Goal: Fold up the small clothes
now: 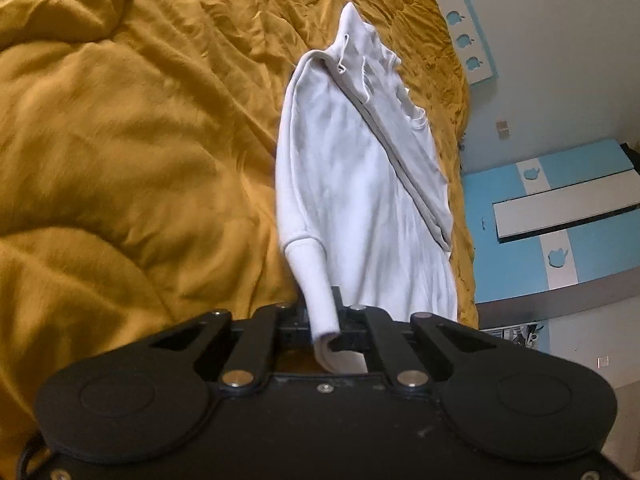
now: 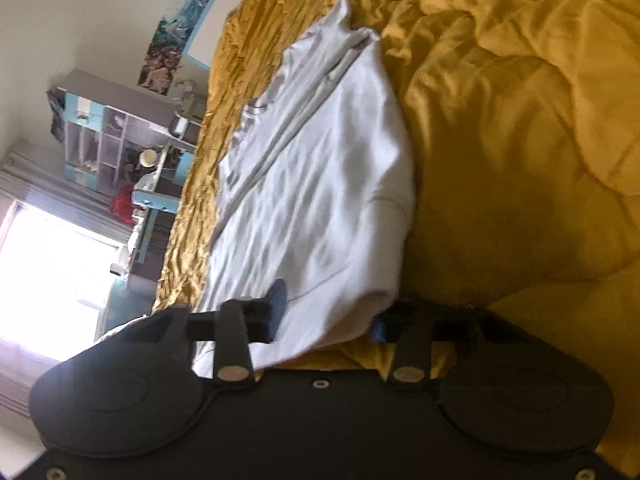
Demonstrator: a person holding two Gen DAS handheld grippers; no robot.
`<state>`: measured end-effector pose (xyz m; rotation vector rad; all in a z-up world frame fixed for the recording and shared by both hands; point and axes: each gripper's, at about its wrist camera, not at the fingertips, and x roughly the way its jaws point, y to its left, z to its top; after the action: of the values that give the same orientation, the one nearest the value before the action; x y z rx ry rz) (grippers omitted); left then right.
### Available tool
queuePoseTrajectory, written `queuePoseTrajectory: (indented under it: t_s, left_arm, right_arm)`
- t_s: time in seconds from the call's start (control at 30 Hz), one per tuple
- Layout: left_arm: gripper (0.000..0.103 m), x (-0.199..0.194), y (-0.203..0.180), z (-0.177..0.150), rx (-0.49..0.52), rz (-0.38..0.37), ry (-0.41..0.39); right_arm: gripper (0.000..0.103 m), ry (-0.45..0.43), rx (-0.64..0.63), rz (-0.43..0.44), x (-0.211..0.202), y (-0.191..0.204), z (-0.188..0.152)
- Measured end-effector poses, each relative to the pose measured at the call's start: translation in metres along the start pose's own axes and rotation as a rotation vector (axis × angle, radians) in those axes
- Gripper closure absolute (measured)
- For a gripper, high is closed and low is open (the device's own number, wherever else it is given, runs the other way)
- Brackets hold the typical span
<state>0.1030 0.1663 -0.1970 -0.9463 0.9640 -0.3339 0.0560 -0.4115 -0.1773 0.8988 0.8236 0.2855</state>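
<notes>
In the left wrist view the white hoodie (image 1: 360,184) is lying stretched out along the mustard quilt (image 1: 120,160), hood end farthest away. One ribbed cuff (image 1: 318,292) is running back into the left gripper (image 1: 324,320), whose jaws are clamped tight on it; the fingertips are mostly hiding behind the cuff. The gripper's black body is filling the bottom of the view and cutting off the hoodie's near hem. A blue and white cabinet (image 1: 560,216) is standing to the right.

In the right wrist view the hoodie (image 2: 316,184) is lying on the quilt (image 2: 520,140), near edge folded under. The right gripper (image 2: 328,316) is straddling that near edge, jaws apart with cloth between them. Motion blur is smearing the fingers, so I cannot tell whether they are pinching it. The far finger is lost in shadow. Cluttered shelves (image 2: 120,136) and a glaring window (image 2: 48,272) are sitting at left, their details washed out.
</notes>
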Motion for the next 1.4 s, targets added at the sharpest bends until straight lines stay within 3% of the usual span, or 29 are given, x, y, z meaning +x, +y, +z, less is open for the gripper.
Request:
queuePoseTrajectory:
  t_s: [0.03, 0.07, 0.37, 0.53, 0.73, 0.83, 0.93, 1.0, 1.03, 1.07, 1.1, 1.13, 1.2, 1.3, 1.4]
  left_arm:
    - [0.1, 0.0, -0.002, -0.001, 0.014, 0.005, -0.005]
    - [0.1, -0.001, -0.004, -0.001, 0.026, 0.01, -0.01]
    - [0.101, -0.005, -0.018, 0.009, 0.031, -0.033, -0.033]
    - [0.101, 0.001, -0.04, 0.036, 0.063, -0.068, -0.054]
    - [0.101, 0.031, -0.074, 0.104, 0.117, -0.097, -0.083]
    - [0.101, 0.057, -0.103, 0.154, 0.172, -0.105, -0.104]
    - [0.101, 0.091, -0.14, 0.207, 0.276, -0.074, -0.174]
    - [0.083, 0.119, -0.158, 0.239, 0.364, -0.024, -0.209]
    - [0.053, 0.137, -0.163, 0.256, 0.379, 0.055, -0.197]
    - [0.059, 0.152, -0.16, 0.268, 0.345, 0.147, -0.205]
    - [0.059, 0.158, -0.155, 0.274, 0.308, 0.187, -0.219]
    - [0.059, 0.159, -0.147, 0.275, 0.265, 0.191, -0.232]
    - [0.058, 0.153, -0.127, 0.268, 0.196, 0.104, -0.225]
    - [0.058, 0.142, -0.099, 0.237, 0.141, 0.053, -0.147]
    - [0.058, 0.131, -0.076, 0.194, 0.124, 0.072, -0.097]
  right_arm:
    - [0.093, -0.009, -0.001, -0.019, -0.002, -0.001, -0.001]
    - [0.097, -0.014, -0.001, -0.033, -0.004, -0.002, -0.001]
    - [0.098, -0.061, 0.0, 0.052, -0.015, 0.007, 0.003]
    - [0.098, -0.092, -0.001, 0.106, -0.013, 0.021, 0.024]
    - [0.098, -0.131, -0.016, 0.129, 0.012, 0.038, 0.081]
    - [0.098, -0.149, -0.059, 0.118, 0.035, 0.055, 0.126]
    - [0.098, -0.178, -0.102, 0.1, 0.065, 0.073, 0.18]
    - [0.098, -0.223, -0.126, 0.092, 0.089, 0.088, 0.218]
    - [0.094, -0.243, -0.137, 0.079, 0.104, 0.094, 0.236]
    - [0.088, -0.255, -0.128, 0.041, 0.118, 0.096, 0.251]
    - [0.063, -0.276, -0.089, -0.012, 0.132, 0.095, 0.262]
    - [0.054, -0.309, -0.047, -0.058, 0.139, 0.093, 0.266]
    - [0.055, -0.341, -0.003, -0.05, 0.143, 0.086, 0.262]
    - [0.055, -0.256, -0.014, 0.062, 0.135, 0.071, 0.231]
    - [0.054, -0.149, -0.04, 0.078, 0.121, 0.06, 0.185]
